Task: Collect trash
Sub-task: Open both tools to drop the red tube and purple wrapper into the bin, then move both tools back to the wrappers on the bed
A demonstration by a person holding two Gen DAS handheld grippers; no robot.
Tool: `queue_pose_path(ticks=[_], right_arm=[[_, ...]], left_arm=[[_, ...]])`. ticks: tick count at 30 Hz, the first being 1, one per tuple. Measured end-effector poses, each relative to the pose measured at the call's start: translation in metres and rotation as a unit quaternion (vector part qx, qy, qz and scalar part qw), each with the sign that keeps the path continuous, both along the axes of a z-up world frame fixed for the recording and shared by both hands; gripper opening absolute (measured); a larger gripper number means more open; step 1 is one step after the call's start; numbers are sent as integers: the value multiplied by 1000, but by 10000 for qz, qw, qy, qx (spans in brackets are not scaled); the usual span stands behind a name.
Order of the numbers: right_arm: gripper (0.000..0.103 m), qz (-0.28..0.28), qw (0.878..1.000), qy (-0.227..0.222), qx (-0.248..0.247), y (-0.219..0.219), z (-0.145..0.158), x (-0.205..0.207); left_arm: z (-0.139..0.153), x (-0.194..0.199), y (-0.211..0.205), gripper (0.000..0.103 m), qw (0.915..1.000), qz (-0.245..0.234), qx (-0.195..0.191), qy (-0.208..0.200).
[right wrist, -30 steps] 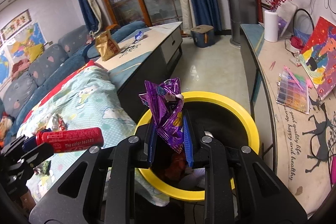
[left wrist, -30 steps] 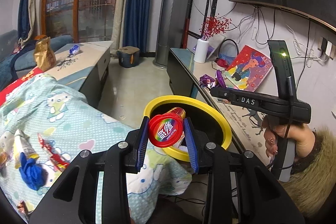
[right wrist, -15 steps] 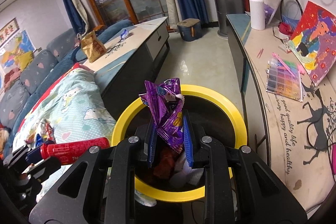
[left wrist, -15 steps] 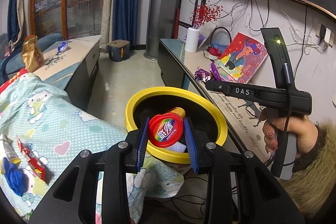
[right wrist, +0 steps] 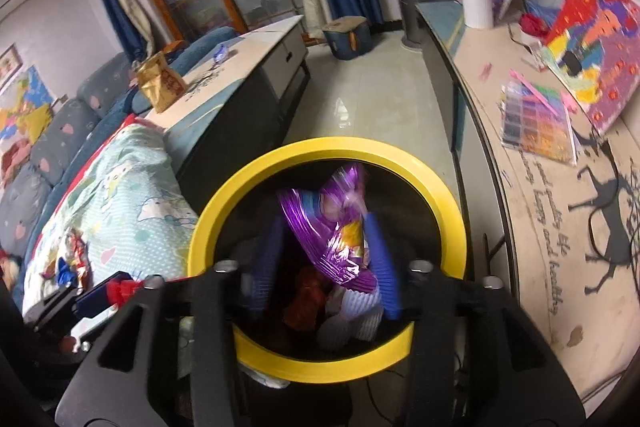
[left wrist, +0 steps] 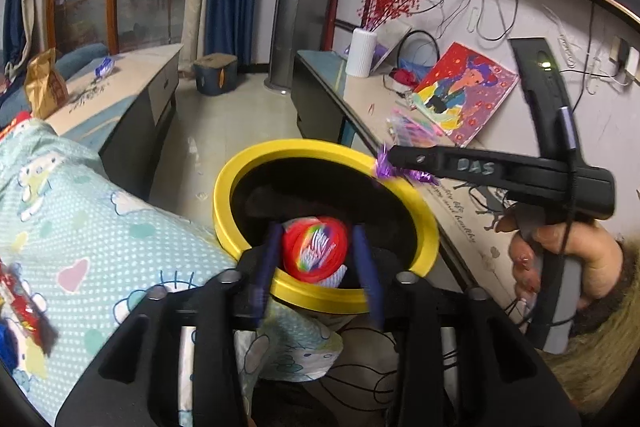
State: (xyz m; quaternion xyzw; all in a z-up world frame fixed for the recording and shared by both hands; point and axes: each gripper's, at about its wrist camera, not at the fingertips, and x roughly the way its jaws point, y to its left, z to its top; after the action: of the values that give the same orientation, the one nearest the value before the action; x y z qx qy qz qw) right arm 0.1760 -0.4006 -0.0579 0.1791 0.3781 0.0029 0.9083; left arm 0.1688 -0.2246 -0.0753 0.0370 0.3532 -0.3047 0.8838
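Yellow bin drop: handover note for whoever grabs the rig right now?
Left gripper: jaws opening over the yellow bin; red-capped tube between them, pads no longer pressing.
Right gripper: jaws opening over the same bin; purple wrapper loose between the fingers, tilting inward.
Done: both pieces brought above the bin mouth; other trash already lies at the bottom.
Left: confirm both fall in, then fetch the wrappers on the patterned blanket, and likely the brown bag on the low table.
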Motion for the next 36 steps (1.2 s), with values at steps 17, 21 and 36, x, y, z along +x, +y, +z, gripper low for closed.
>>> queue_pose_path(ticks=[17, 21, 36], right_arm=[[59, 98, 9997, -202, -129, 20, 18, -5], [62, 199, 9992, -322, -149, 28, 25, -7], [64, 597, 9968, -515, -134, 62, 42, -14]], left_arm=[[21, -9, 55, 95, 9956, 880, -143, -279], [30, -15, 67, 96, 9944, 969, -128, -410], [56, -29, 119, 96, 9827, 1701, -277, -676]])
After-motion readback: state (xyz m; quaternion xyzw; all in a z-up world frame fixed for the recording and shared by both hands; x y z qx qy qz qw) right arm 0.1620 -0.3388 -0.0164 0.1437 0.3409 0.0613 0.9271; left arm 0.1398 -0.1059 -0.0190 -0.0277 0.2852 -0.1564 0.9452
